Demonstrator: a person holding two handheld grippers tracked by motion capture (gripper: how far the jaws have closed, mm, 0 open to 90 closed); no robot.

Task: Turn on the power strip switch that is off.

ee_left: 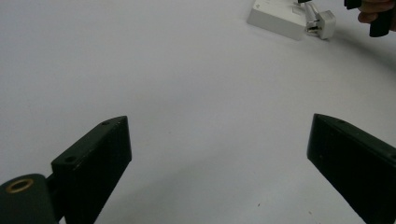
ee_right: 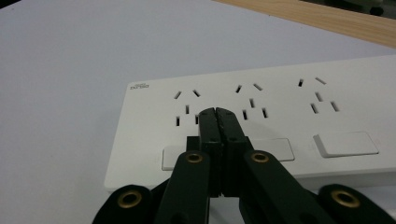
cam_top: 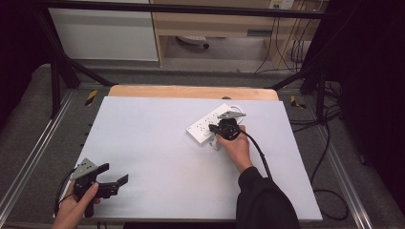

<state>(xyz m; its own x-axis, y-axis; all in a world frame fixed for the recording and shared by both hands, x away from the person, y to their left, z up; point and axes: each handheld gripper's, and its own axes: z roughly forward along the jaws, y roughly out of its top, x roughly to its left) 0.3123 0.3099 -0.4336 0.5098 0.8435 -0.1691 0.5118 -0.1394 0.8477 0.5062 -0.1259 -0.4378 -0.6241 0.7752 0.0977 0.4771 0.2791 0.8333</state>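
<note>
High view: white power strip right of centre on the white table, right gripper poised over its near edge, a white plug just beside it. Left gripper at lower left, jaws spread, well apart from the strip.

Left gripper view: jaws wide and empty over bare table; strip and plug far off at upper right.

Right gripper view: right gripper clenched on nothing, tips over the strip between socket holes and a rocker switch. Risk, judged: pressing down off-centre could skid the light strip, or flip a neighbouring switch.
</note>
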